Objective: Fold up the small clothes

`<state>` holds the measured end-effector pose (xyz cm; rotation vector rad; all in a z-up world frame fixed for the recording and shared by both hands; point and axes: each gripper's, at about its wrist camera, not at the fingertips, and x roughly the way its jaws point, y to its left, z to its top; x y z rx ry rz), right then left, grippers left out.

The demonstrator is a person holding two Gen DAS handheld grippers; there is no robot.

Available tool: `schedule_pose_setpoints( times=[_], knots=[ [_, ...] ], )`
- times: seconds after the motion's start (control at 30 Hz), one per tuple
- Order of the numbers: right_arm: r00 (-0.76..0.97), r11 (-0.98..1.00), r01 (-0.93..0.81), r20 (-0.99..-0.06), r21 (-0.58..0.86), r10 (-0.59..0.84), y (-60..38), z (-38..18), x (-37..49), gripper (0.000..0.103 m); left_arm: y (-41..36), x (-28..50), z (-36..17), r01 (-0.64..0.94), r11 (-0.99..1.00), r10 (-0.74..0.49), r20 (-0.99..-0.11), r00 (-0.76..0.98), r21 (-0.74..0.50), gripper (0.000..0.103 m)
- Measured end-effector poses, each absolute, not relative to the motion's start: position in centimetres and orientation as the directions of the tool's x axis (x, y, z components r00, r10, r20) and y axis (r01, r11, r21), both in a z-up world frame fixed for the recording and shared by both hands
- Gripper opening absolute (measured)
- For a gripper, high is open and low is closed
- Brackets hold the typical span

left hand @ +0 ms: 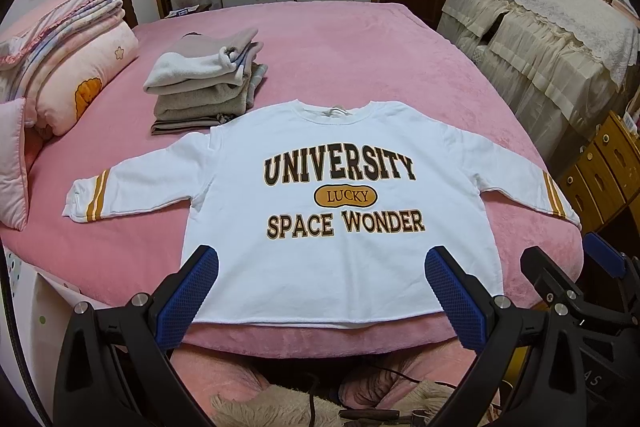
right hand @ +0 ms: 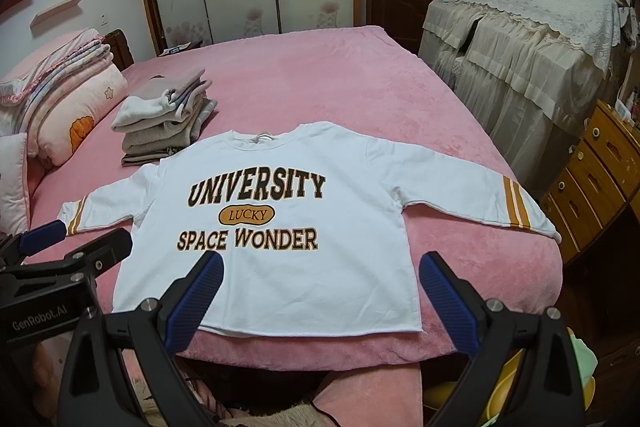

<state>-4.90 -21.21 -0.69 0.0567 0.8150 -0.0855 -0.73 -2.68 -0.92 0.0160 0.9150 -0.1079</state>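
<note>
A white sweatshirt [left hand: 340,155] printed "UNIVERSITY LUCKY SPACE WONDER" lies flat, front up, on the pink bed, both striped sleeves spread out; it also shows in the right wrist view [right hand: 272,167]. My left gripper [left hand: 322,263] is open and empty, held above the hem at the near edge of the bed. My right gripper [right hand: 320,267] is open and empty, also above the hem, to the right of the left one. The right gripper appears in the left wrist view [left hand: 568,263] and the left gripper in the right wrist view [right hand: 76,235].
A stack of folded clothes [left hand: 208,83] sits on the pink bed [left hand: 360,59] behind the left sleeve. Folded quilts and pillows [left hand: 68,67] lie at the left. A lace-covered cabinet [left hand: 540,39] and a wooden drawer unit [right hand: 600,179] stand to the right.
</note>
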Motion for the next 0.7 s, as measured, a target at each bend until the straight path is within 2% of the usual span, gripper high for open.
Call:
schedule_pose_setpoints(
  times=[0.7],
  knots=[
    [0.67,0.995,0.082,-0.742,0.053,-0.015,-22.7,-1.3,-4.5,0.099,-3.7,-0.5,-0.9,0.093,0.995,-0.073,-0.809,0.584,-0.023,0.103]
  ],
)
